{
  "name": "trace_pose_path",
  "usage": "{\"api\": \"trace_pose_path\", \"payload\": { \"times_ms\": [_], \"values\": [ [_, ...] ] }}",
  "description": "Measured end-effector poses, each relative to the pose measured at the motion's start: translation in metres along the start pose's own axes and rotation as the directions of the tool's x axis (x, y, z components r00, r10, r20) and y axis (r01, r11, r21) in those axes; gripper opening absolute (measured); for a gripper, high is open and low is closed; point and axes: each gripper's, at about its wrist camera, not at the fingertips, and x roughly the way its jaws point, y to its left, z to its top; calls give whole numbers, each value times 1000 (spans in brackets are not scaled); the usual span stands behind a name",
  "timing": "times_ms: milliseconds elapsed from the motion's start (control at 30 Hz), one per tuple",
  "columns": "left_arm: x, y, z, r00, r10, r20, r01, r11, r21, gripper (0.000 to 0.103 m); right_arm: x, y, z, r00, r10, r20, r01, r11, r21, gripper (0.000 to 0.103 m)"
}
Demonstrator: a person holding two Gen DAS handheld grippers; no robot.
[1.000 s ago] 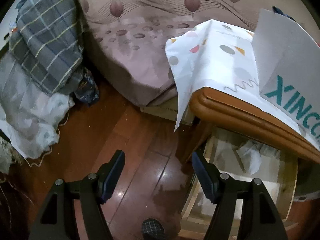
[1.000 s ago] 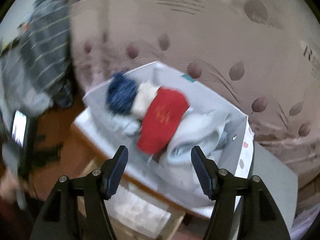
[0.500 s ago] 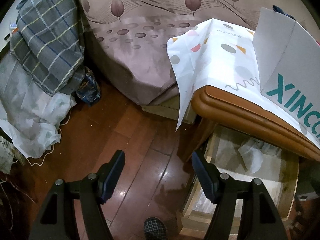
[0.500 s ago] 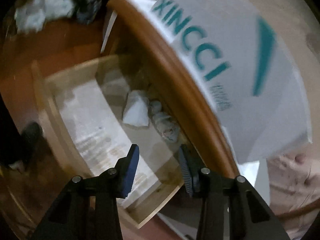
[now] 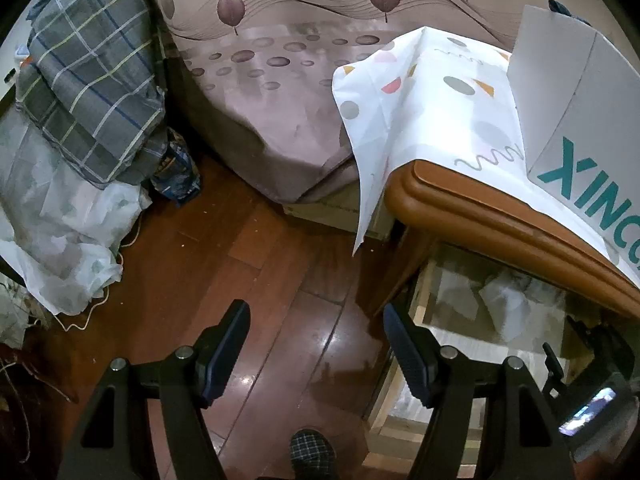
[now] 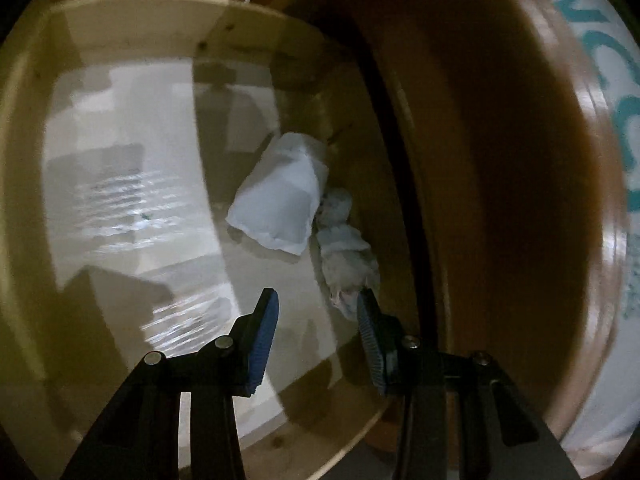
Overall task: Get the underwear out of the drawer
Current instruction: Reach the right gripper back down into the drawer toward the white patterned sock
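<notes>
A: Down inside the open drawer (image 6: pixel 120 80), right gripper (image 6: pixel 318 316) nearest, jaws narrowed, nothing clamped between the blue pads.

B: Right fingertip (image 6: pixel 366 308) just at the near end of a pale crumpled bundle (image 6: pixel 344 252) — touching or merely in front, hard to call in this dim blur.

A: Probably the underwear, that bundle, lying along the right side of the drawer under the brown table edge (image 6: pixel 500 160). Just left of it, touching, a folded white piece (image 6: pixel 280 200).

B: Pale, glossy drawer floor otherwise, light wooden walls around.

A: Over to the left gripper (image 5: pixel 316 328): jaws apart at a middling width, holding nothing, hanging above the reddish wooden floor (image 5: pixel 224 248).

B: Checked slipper (image 5: pixel 312 452) right at the bottom edge. Drawer to the right, tucked below the table.

A: Up top, patterned white cloth (image 5: pixel 420 100) draped over the table corner, white box with teal letters (image 5: pixel 580 152) on it.

B: Farther back, mauve bedspread (image 5: pixel 280 92); far left, grey plaid blanket (image 5: pixel 92 72) over a white bag (image 5: pixel 60 232).
</notes>
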Motion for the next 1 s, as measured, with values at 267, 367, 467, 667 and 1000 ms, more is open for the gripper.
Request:
{"api": "trace_pose_path", "payload": {
  "times_ms": [267, 367, 467, 667, 1000],
  "values": [
    [4, 0, 0, 1000, -7, -15, 6, 1000, -5, 71, 23, 5, 0, 998, -63, 17, 62, 998, 19, 37],
    [3, -2, -1, 1000, -6, -17, 6, 1000, 5, 71, 28, 0, 0, 999, -50, 9, 49, 998, 34, 37],
    [4, -6, -2, 1000, -2, -19, 2, 1000, 20, 71, 33, 4, -2, 998, -64, 14, 64, 998, -15, 37],
    [6, -12, -3, 1000, 15, -18, -14, 999, 45, 71, 49, 14, -5, 995, -99, 20, 100, 992, -79, 34],
    [9, -16, -4, 1000, 17, -24, -16, 997, 74, 71, 73, 25, -12, 985, -174, 10, 174, 975, -137, 34]
  ]
}}
